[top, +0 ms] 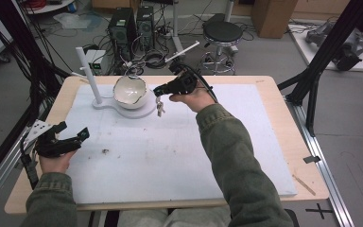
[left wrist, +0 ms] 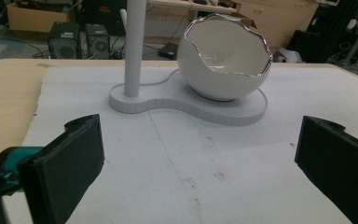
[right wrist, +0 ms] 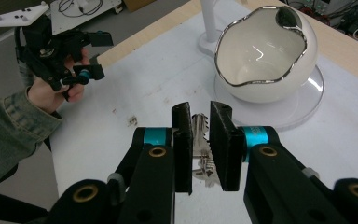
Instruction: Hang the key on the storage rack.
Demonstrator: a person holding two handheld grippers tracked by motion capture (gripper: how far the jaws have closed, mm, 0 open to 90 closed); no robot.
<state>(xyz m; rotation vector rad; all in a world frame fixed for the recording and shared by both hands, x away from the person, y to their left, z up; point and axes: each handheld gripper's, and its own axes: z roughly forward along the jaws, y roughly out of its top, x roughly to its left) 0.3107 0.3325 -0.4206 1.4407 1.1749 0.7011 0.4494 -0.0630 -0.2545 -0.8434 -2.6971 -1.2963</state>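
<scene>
A person sits at a wooden worktop (top: 283, 123) covered by a white mat (top: 179, 156), holding a black two-jaw tool in each hand. The right tool (top: 159, 90) is raised above the mat, just beside a white egg-shaped bowl (top: 130, 91) with a wavy silver rim. Its jaws are clamped on a small bunch of silver keys (top: 160, 109), which hangs below the jaws in the air, clear of the mat. In the right gripper view the right tool (right wrist: 200, 140) has its two black pads pressed close on either side of the keys (right wrist: 201, 126), with the bowl (right wrist: 265, 56) near and beyond them to the right. The bowl rests tilted on a flat white stand (top: 139, 112), and a white post (top: 89, 75) rises from the stand's left end. The left tool (top: 71, 135) rests at the left edge of the mat, well apart from the bowl, with its jaws spread wide and nothing between them. In the left gripper view the left tool (left wrist: 200, 158) faces the stand (left wrist: 223, 109), post (left wrist: 134, 46) and bowl (left wrist: 226, 56) across bare mat.
</scene>
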